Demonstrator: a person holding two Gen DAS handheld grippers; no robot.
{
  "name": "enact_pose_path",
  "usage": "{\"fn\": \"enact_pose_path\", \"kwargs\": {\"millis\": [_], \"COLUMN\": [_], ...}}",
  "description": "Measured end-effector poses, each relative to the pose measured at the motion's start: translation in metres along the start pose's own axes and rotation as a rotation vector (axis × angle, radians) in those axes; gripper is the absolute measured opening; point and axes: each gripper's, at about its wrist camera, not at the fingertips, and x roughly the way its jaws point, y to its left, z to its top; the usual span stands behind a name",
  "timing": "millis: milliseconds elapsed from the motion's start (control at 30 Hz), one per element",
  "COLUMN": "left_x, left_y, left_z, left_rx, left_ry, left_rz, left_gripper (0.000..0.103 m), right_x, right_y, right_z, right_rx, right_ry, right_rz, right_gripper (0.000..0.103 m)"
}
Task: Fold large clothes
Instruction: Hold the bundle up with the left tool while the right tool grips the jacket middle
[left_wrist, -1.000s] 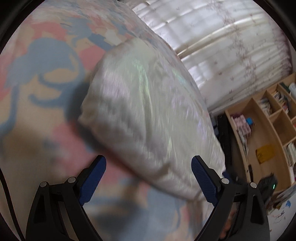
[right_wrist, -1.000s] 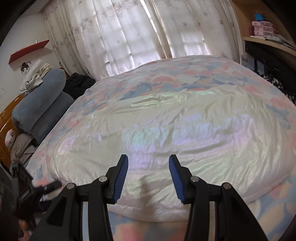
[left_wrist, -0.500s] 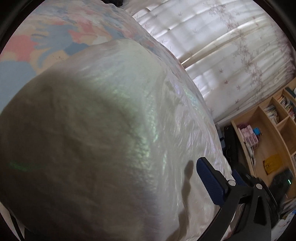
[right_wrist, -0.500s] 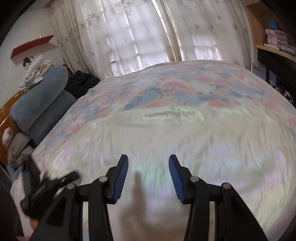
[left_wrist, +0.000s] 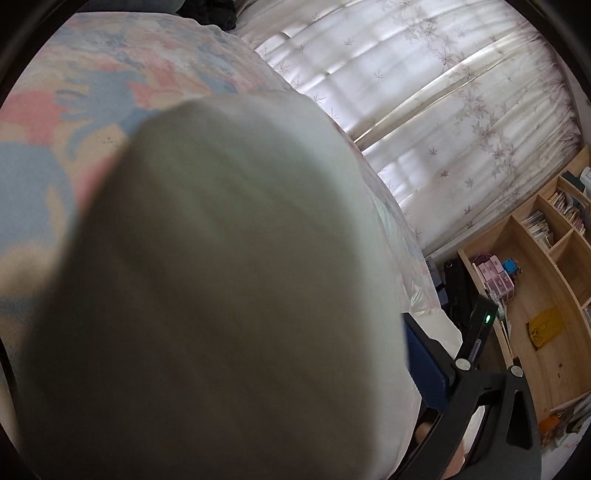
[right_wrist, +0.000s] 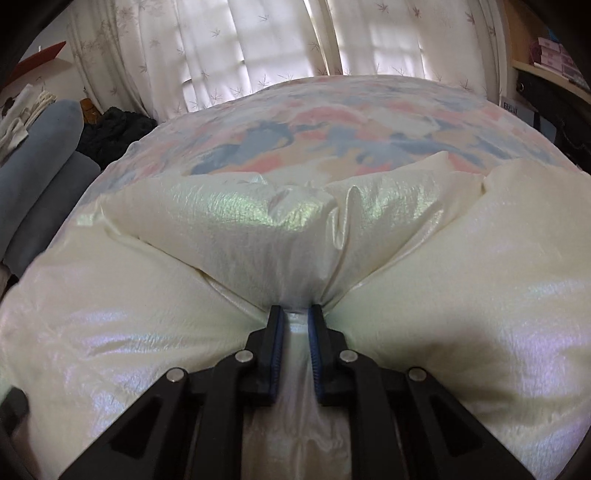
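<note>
The coat (right_wrist: 461, 295), a puffy cream garment with a pearly sheen, lies spread across the bed (right_wrist: 332, 122), on its pink and blue cover. The right gripper (right_wrist: 294, 325) is at the near middle of it, jaws closing on a pinched ridge of shell fabric; creases fan out from the pinch, so the blue fingers (right_wrist: 277, 332) already press the cloth between them.

The left gripper (left_wrist: 424, 365) is harder to read. A blurred mass of the coat fills most of its view and hides one finger completely; only the other blue finger shows at the lower right. The jaws stand wide, with the padded bulk between or against them, and nothing shows them pressing on it.

Risks from here, as I judge them:
- The right pinch seems to catch only the slippery outer layer. A pull may slide the shell over the filling or slip free, leaving the bulk behind.
- With one side gripped and the other loose, a lift would drag the coat askew and the fold line would come out crooked.
- The left jaws, closing on so thick a wad, may squeeze air out and lose hold, or grab several layers at once.
- The padding may spring a fold open again unless pressed down.
</note>
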Motion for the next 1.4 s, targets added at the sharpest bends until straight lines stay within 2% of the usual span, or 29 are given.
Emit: {"fn": "enact_pose_path", "kwargs": {"millis": [133, 200, 267, 300, 367, 467, 700, 867, 967, 1133, 1267, 1400], "left_x": [0.006, 0.010, 0.014, 0.015, 0.016, 0.007, -0.034, -0.056, -0.056, -0.072, -0.073, -0.068], "left_y": [-0.005, -0.013, -0.025, -0.028, -0.041, -0.058, -0.111, -0.136, -0.142, -0.139, -0.136, -0.143], "left_z": [0.010, 0.013, 0.013, 0.013, 0.011, 0.004, -0.025, -0.050, -0.058, -0.056, -0.056, -0.055], "left_rx": [-0.013, 0.011, 0.067, 0.086, 0.156, 0.255, 0.480, 0.568, 0.621, 0.611, 0.601, 0.604], "left_ry": [-0.040, -0.065, -0.080, -0.086, -0.107, -0.150, -0.240, -0.268, -0.281, -0.272, -0.270, -0.260], "left_rz": [-0.002, 0.007, 0.018, 0.016, 0.039, 0.079, 0.114, 0.148, 0.202, 0.237, 0.257, 0.271], "left_gripper": [0.101, 0.088, 0.065, 0.059, 0.041, 0.028, 0.022, 0.022, 0.022, 0.023, 0.023, 0.023], "right_x": [0.006, 0.009, 0.010, 0.010, 0.011, 0.010, 0.005, -0.006, -0.012, -0.012, -0.004, 0.021], "right_y": [0.001, -0.001, -0.001, -0.001, -0.001, -0.003, 0.004, 0.012, 0.012, 0.004, 0.005, 0.009], "right_z": [-0.004, -0.003, -0.002, -0.002, -0.001, -0.001, -0.002, -0.012, -0.012, 0.014, 0.039, 0.051], "right_rx": [-0.004, 0.004, 0.003, 0.001, 0.003, 0.009, -0.043, -0.090, -0.100, -0.003, 0.010, 0.005], "right_ry": [-0.013, -0.007, -0.006, -0.007, -0.007, -0.008, 0.008, 0.059, 0.077, 0.101, 0.063, 0.106], "right_rz": [-0.003, 0.005, 0.003, 0.002, 0.006, 0.021, 0.052, 0.160, 0.176, 0.211, 0.190, 0.181], "right_gripper": [0.012, 0.012, 0.012, 0.012, 0.013, 0.013, 0.013, 0.013, 0.013, 0.012, 0.012, 0.008]}}
